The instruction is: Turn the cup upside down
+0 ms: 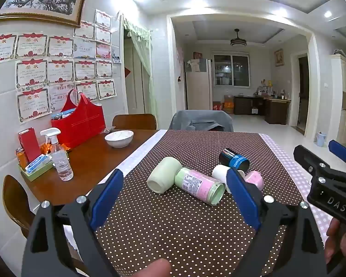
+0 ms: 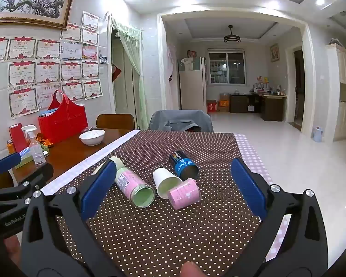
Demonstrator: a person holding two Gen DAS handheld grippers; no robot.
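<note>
Five cups lying on their sides mid-cloth: pale green cup [image 1: 163, 177] far left, pink-and-green cup [image 1: 199, 185] touching it, white cup [image 2: 167, 182], pink cup [image 2: 184, 196], blue cup [image 2: 183, 165] farthest. Left gripper [image 1: 175, 202] and right gripper [image 2: 173, 191] both spread wide, holding nothing, hovering near the brown dotted tablecloth [image 1: 184, 226]

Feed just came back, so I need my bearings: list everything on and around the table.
Green mug: 1, pale green, on its side, left of cluster.
Pink-green cup: 1, lying, mouth toward camera.
White cup: 1, lying, centre.
Pink cup: 1, lying beside the white cup.
Blue cup: 1, blue-black, lying, farthest.
Dotted cloth: 1, brown with white dots, under the cups.
Bowl: 1, white, bare wood at left.
Spray bottle: 1, clear, left edge.
Red bag: 1, by the wall.
Left gripper: open, empty.
Right gripper: open, empty.
</note>
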